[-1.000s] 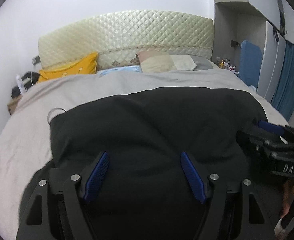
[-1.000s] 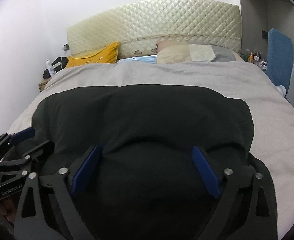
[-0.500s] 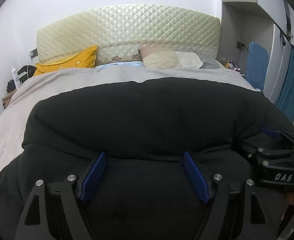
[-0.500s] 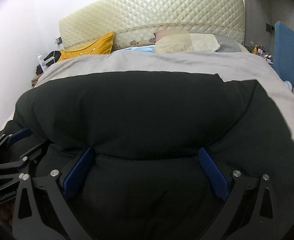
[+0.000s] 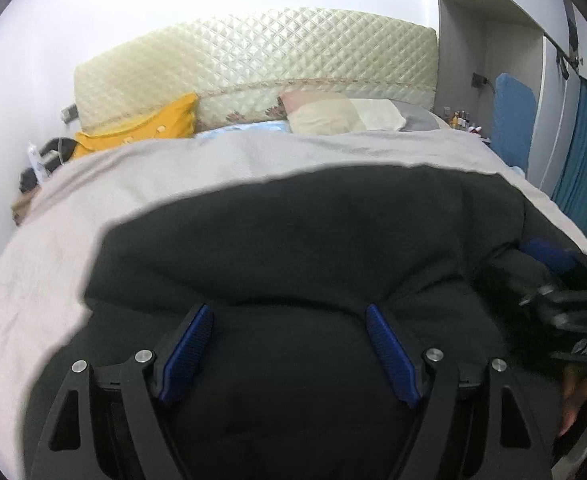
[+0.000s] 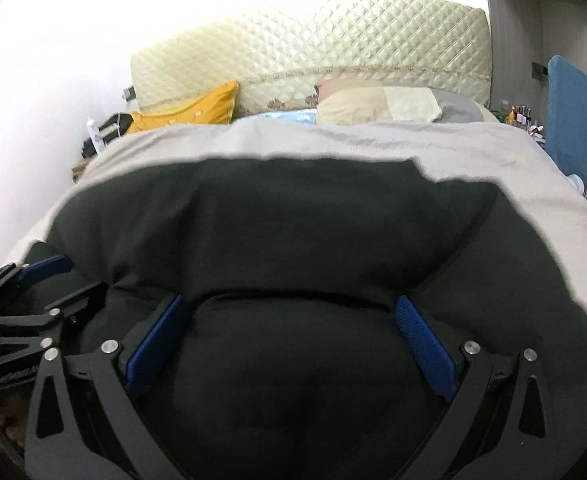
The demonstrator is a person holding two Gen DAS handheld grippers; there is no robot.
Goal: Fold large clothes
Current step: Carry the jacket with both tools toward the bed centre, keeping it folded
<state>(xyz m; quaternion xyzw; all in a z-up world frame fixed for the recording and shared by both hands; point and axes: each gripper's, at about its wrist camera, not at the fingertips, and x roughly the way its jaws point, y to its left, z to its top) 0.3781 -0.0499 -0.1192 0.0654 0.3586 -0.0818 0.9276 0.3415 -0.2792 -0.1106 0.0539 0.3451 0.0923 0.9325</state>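
Observation:
A large black garment (image 5: 301,240) lies bunched on the grey bedcover (image 5: 133,184) and fills the near half of both views (image 6: 313,240). My left gripper (image 5: 289,344) is open, its blue pads wide apart with a thick fold of the garment between them. My right gripper (image 6: 289,340) is open the same way, with a bulge of black cloth between its pads. Each gripper shows at the edge of the other's view: the right one (image 5: 565,304), the left one (image 6: 25,300). The garment's near edge is hidden under the grippers.
A quilted cream headboard (image 5: 253,64) stands at the far end, with a yellow pillow (image 5: 149,128) and beige pillows (image 5: 333,116) below it. A cluttered nightstand (image 5: 41,172) is at the far left. A blue board (image 5: 509,120) and blue curtain (image 5: 581,160) stand at the right.
The black garment's far edge first rose and spread wider, then dropped back toward me, showing more grey bedcover. Both grippers stayed open and tilted slightly; the views are blurred by motion.

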